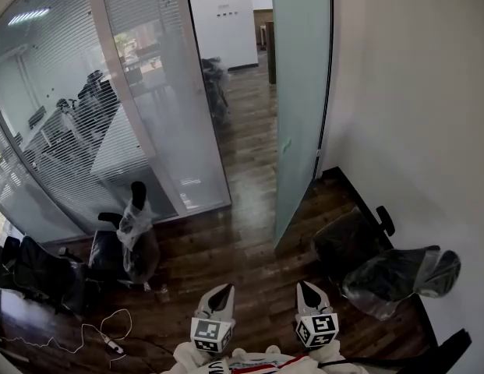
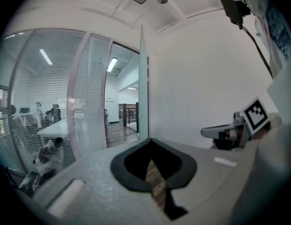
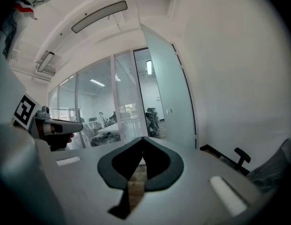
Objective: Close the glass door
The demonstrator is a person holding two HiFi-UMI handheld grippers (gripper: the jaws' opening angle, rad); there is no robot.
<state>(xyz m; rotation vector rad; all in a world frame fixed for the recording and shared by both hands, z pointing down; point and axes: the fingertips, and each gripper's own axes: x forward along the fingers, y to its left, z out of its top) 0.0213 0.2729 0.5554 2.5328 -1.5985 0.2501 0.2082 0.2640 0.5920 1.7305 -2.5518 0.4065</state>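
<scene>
Frosted glass door: standing open beside the white wall, well ahead of both jaws, untouched; left gripper: jaws clenched, nothing between; right gripper: jaws clenched, nothing between.

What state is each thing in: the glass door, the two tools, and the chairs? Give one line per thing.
Glass door: open, swung in toward the right wall.
Left tool: shut, nothing in it.
Right tool: shut, nothing in it.
Chair by the blinds: upright, wrapped in plastic.
Chair by the wall: wrapped in plastic.
</scene>
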